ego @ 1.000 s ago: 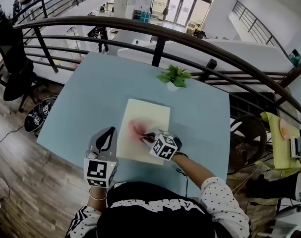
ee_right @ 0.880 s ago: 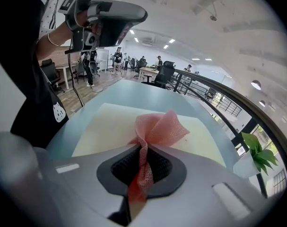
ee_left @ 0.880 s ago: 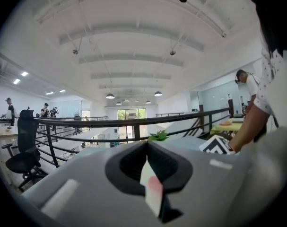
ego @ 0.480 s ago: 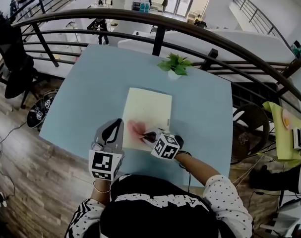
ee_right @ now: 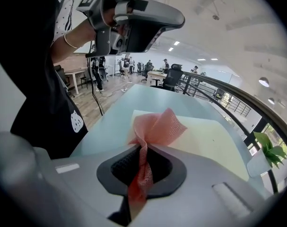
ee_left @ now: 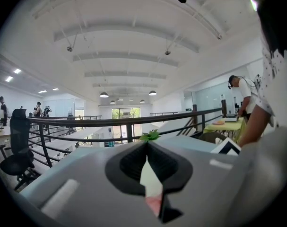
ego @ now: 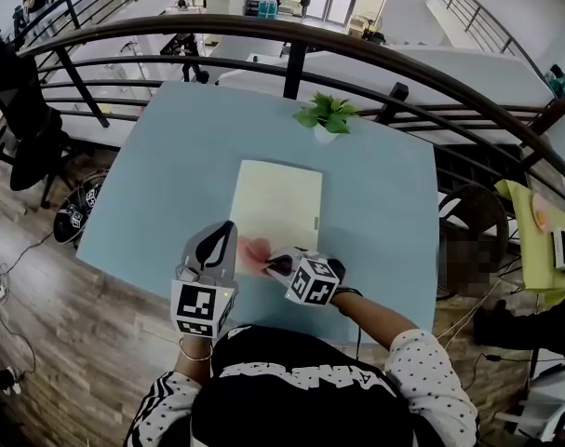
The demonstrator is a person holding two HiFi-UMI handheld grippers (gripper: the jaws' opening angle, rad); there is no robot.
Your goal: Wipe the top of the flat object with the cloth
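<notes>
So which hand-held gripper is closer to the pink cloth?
Right. The right hand-held gripper has the pink cloth pinched between its jaws. The left hand-held gripper sits just beside the cloth, on its left, at the pale board's near left edge.

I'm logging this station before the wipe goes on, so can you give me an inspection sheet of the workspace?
Surface: light blue table.
Job's things: cream flat board lies on the table; pink mesh cloth rests on its near end.
Clutter: small potted plant at the far edge.
Grippers: right gripper shut on that cloth; left gripper shut, empty, at the board's near left edge.
Cables: black cable hangs from the left gripper.
Surroundings: curved black railing, office chair, wooden floor.
</notes>
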